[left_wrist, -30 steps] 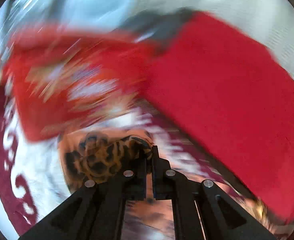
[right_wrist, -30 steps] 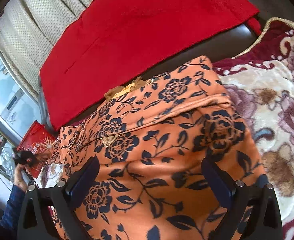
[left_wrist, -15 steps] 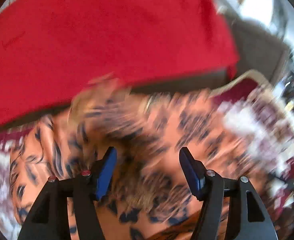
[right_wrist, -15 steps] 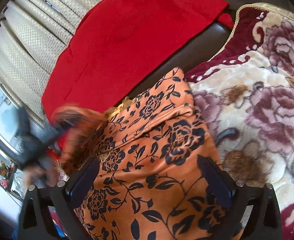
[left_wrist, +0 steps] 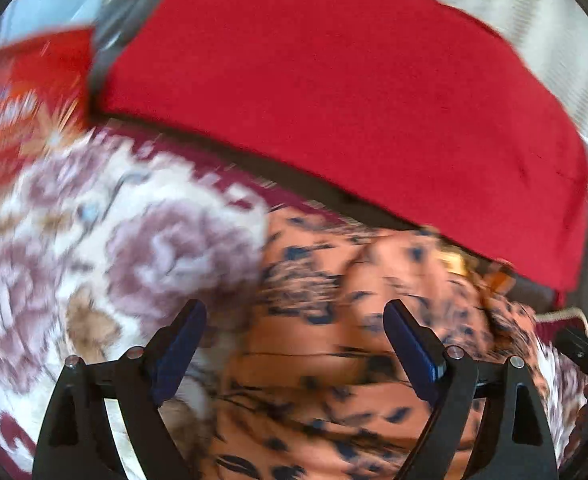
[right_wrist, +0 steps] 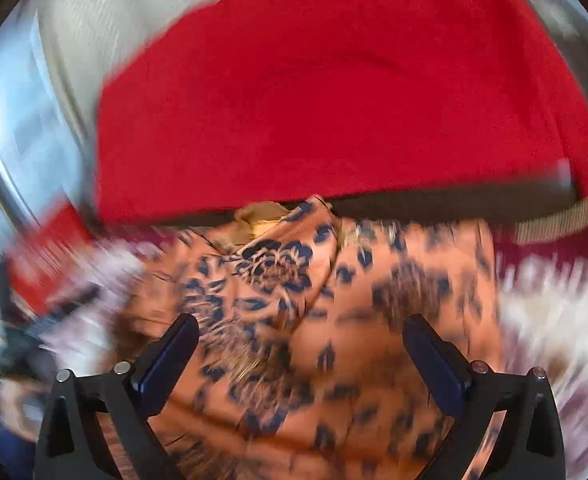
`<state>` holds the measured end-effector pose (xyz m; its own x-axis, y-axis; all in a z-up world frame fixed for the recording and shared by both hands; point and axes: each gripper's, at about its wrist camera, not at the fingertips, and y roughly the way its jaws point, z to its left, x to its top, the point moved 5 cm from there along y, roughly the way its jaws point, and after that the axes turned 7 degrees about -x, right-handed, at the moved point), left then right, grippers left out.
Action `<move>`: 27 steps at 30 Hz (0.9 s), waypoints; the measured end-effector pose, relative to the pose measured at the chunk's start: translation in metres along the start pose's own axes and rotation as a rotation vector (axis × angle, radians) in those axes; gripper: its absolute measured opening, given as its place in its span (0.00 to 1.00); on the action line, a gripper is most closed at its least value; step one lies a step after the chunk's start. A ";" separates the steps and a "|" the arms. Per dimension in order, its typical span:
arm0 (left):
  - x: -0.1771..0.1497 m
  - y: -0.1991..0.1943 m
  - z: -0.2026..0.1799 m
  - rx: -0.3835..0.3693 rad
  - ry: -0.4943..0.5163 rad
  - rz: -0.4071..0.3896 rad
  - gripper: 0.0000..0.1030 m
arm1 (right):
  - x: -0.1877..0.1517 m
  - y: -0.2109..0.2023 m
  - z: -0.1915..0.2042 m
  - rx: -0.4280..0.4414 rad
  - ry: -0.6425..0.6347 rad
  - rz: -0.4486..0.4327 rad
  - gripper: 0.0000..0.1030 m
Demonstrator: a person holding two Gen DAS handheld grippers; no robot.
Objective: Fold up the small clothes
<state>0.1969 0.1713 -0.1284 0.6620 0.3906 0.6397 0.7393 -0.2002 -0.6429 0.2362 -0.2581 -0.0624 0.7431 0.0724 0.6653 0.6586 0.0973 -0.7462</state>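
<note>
- Looking down both wrist cameras here, and both frames are pretty smeared with motion blur, so fine detail is hard to read.
- The orange garment (left_wrist: pixel 334 364) with the dark blue flower print is lying crumpled on a floral blanket (left_wrist: pixel 106 248), which is cream with mauve roses and a maroon border.
- The left gripper (left_wrist: pixel 294 320) is hanging over the garment's left edge with its jaws opening wide. The cloth is sitting below the gap, but the blue pads (left_wrist: pixel 182 340) aren't pressing on anything.
- In the right wrist view the same garment (right_wrist: pixel 334 320) is filling the lower middle, with a folded flap showing one sharp flower near the top.
- The right gripper (right_wrist: pixel 294 328) is also standing well apart, nothing pinched between its fingers, just hovering above the fabric.
- A big red cloth (right_wrist: pixel 334 100) is draping over the dark seat back behind the garment, its lower edge just beside the garment's top.
- A pale ribbed curtain (left_wrist: pixel 534 32) is hanging behind that.
- Something red with a printed pattern (left_wrist: pixel 18 96) is showing at far left of the left view; too blurred to tell what it is.
</note>
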 end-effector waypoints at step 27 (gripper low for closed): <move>-0.030 0.037 0.014 0.031 0.069 0.082 0.90 | -0.036 0.061 -0.126 0.328 0.772 0.108 0.87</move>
<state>0.2028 0.1646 -0.1772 0.7281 0.3113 0.6107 0.6785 -0.2007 -0.7067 0.2645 -0.3802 -0.1344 0.7509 -0.5891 0.2985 0.6002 0.4203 -0.6805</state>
